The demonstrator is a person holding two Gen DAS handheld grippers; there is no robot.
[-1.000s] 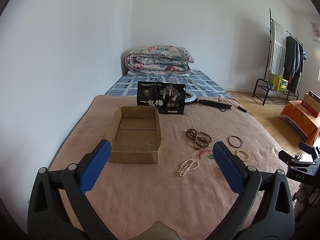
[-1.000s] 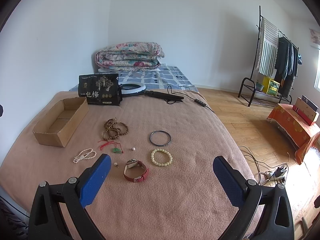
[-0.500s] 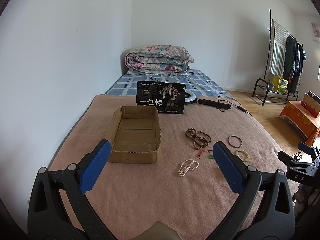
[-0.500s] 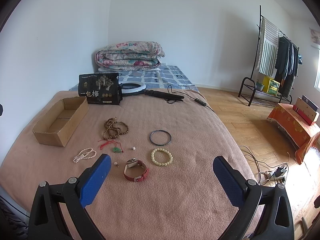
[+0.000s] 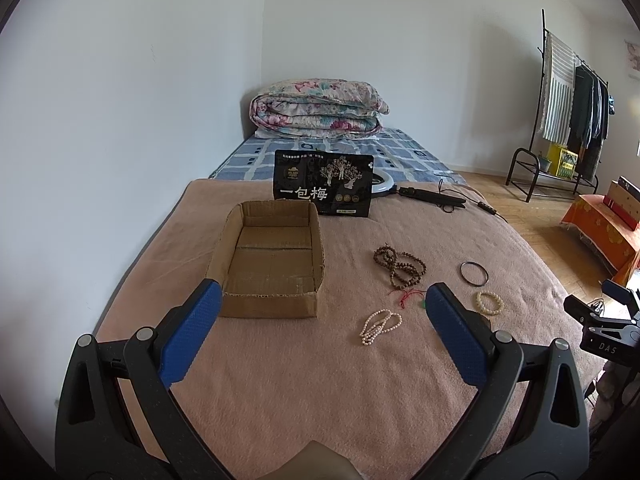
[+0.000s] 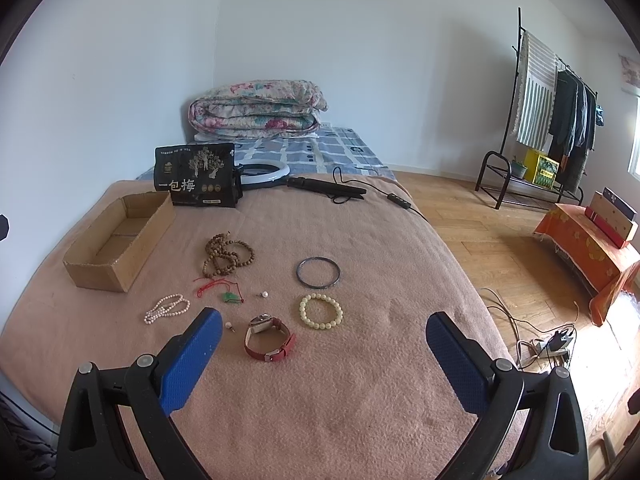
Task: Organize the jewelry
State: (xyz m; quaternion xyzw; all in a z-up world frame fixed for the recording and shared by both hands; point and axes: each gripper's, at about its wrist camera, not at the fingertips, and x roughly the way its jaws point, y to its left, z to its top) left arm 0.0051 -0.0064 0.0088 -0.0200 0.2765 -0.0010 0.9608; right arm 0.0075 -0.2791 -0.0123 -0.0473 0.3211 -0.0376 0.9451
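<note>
Hovering above the blanket [image 6: 360, 400], left gripper [image 5: 322, 332] and right gripper [image 6: 324, 354] are spread wide, empty; red watch [image 6: 269, 338], pearl strand [image 5: 378, 321] and cardboard box [image 5: 272, 264] lie apart.

Black pouch [image 5: 323, 188] reads "一包梅"; smaller print illegible; right claw body [image 5: 608, 338] marked "DAS".

Very little differs from a second ago. The left gripper [image 5: 322, 289] has tipped slightly downward. In its own view the cardboard box [image 5: 272, 260], the white pearl strand [image 5: 379, 322] and the folded quilt [image 5: 316, 108] at the far end of the bed now sit a little higher in the frame (a small shift, visible only from the left wrist).
</note>
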